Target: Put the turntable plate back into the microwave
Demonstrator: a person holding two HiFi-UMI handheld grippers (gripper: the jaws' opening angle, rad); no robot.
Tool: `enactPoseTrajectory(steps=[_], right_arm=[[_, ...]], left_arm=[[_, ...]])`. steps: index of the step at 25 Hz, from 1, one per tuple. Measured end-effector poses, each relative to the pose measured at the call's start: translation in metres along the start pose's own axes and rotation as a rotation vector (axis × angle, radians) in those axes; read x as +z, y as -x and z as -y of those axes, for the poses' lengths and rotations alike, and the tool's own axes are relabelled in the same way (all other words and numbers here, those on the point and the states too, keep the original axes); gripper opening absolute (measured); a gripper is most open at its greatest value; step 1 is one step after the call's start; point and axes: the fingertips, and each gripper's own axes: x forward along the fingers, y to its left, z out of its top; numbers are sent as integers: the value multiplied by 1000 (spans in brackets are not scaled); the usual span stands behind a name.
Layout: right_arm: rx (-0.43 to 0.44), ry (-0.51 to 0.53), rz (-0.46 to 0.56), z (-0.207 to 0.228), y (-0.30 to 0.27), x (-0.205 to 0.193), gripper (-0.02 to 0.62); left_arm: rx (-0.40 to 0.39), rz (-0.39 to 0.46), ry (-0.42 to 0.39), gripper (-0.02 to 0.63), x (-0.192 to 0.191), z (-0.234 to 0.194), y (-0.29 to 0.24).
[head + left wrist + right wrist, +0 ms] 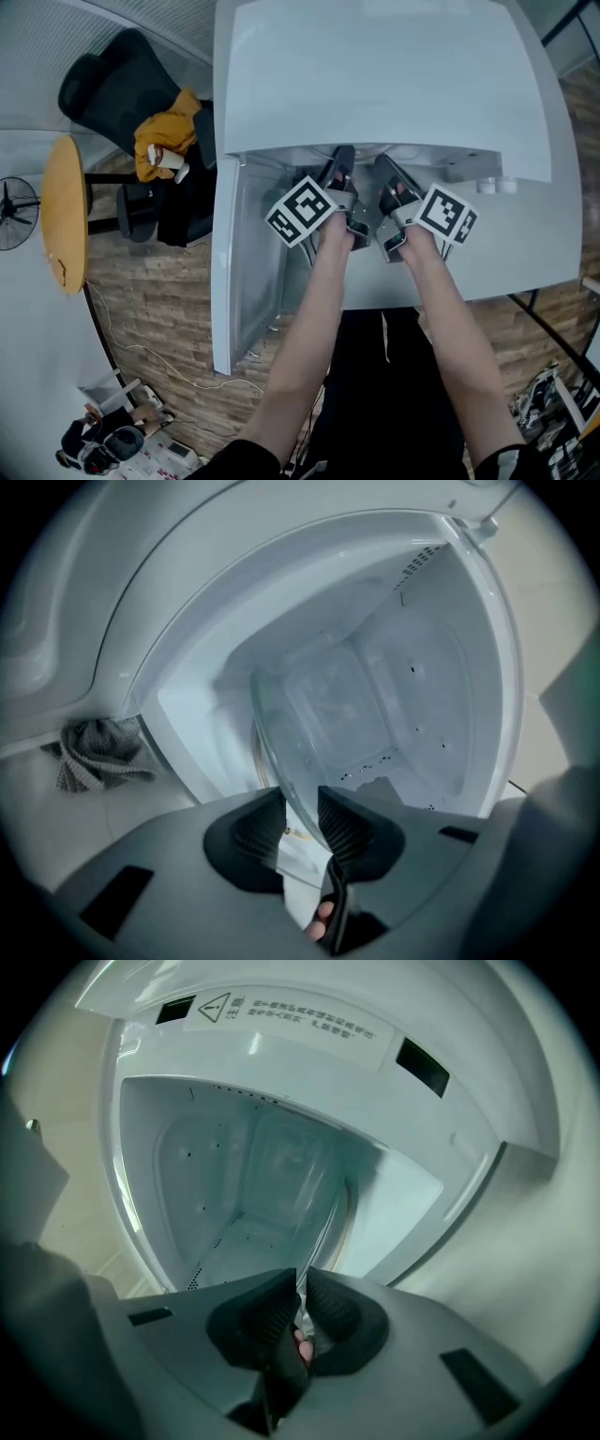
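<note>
The glass turntable plate [328,705] stands tilted on edge in the mouth of the white microwave [375,84], in front of its cavity [422,667]. My left gripper [302,817] is shut on the plate's lower rim. In the right gripper view the plate [323,1222] shows edge-on, and my right gripper [302,1302] is shut on its rim from the other side. From the head view, the left gripper [339,169] and the right gripper [392,173] reach side by side under the microwave's top, which hides the plate.
The microwave door [234,272] hangs open to the left. A grey cloth [98,752] lies on the counter left of the microwave. A warning label [291,1018] runs above the opening. A chair with a yellow garment [164,141] and a round wooden table [64,211] stand further left.
</note>
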Motion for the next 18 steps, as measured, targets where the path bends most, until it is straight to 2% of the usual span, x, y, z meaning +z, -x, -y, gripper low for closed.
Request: enactPoseTrajectory(steps=[5,11,14,18], right_arm=[[-18,-3,34,4,5,5,38],[-56,4,36,14,2,12,29],[-60,8,37,16,3,14,26],[-74,13,56,16,4,18,21]], left_arm=[[-21,-27,24,91,-10,2,3],[-4,0,53,91,-16,-7,15],[9,31,50,77,-12,-11,20],[8,26,47,54,-12,-10,19]])
